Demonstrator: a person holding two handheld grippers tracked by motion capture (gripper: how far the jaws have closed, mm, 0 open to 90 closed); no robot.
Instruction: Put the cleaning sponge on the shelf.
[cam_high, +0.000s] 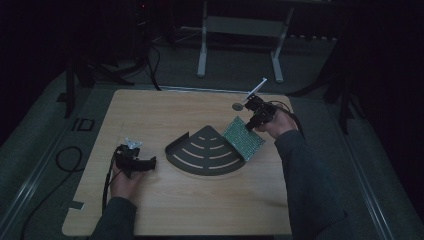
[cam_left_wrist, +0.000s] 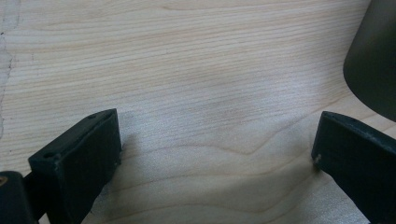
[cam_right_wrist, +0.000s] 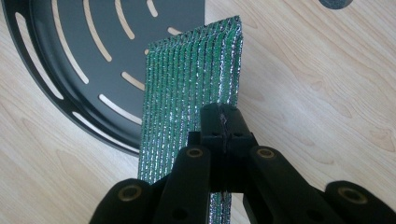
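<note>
Two tongs are counted, one per hand. The right tongs (cam_right_wrist: 223, 122) are clamped, jaws pressed together, on the edge of one green foil-ribbed panel (cam_right_wrist: 196, 79); in the high view these tongs (cam_high: 252, 123) are seen near the worktop's right edge, towards its far side, with the panel (cam_high: 243, 138) held tilted, its lower edge at or just above the wood — contact cannot be told. The panel stands just beside the straight right side of one black fan-shaped tray (cam_high: 204, 152), which lies flat near the middle of the worktop (cam_high: 150, 115); curved slots are cut through its floor and a low wall runs along its arc.

The left tongs (cam_left_wrist: 215, 144) are spread wide, with bare wood between the jaws and nothing gripped. In the high view they (cam_high: 150, 162) lie low near the left edge, pointed at the tray but apart from it.

One small dark round disc (cam_high: 237, 106) is noted on the wood near the far edge — beyond the right hand (cam_high: 277, 125). One left hand (cam_high: 125, 182) is seen behind its tongs.
</note>
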